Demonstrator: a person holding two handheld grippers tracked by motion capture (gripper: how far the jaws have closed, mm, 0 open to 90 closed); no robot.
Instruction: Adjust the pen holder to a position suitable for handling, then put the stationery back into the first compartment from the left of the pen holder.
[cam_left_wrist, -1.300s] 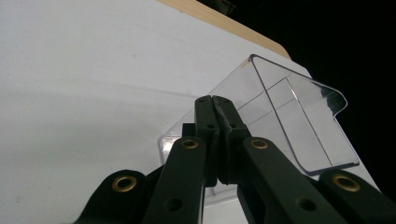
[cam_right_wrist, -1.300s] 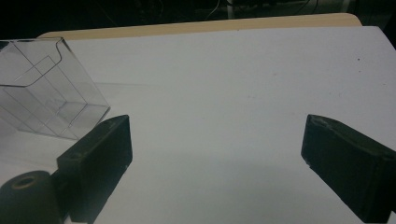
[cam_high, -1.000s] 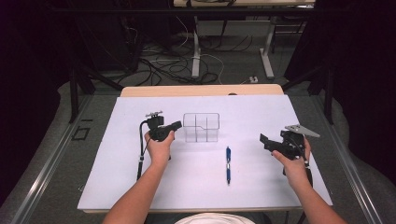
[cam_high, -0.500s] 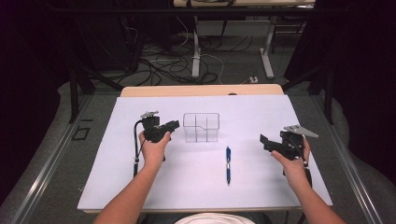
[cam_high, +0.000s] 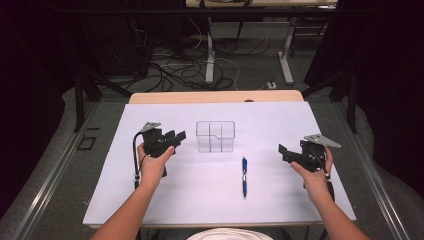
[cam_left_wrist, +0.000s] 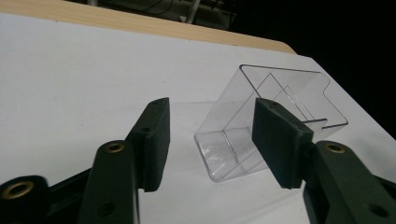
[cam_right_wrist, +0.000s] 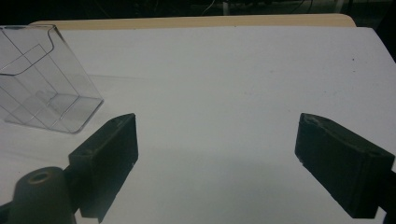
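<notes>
Clear plastic holder stands at the far middle of the white table, blue pen near it, so I keep my left gripper and right gripper both spread wide and empty, probably ready to reach them.

The white table top is evenly and brightly lit from above, while the room around it falls into near darkness. Both gripper views are soft, with faint shadows under the black jaws.

White table with a wooden strip along its far edge, clear divided box near the far edge at mid-width, blue pen nearer the front edge, cables on the floor beyond
</notes>
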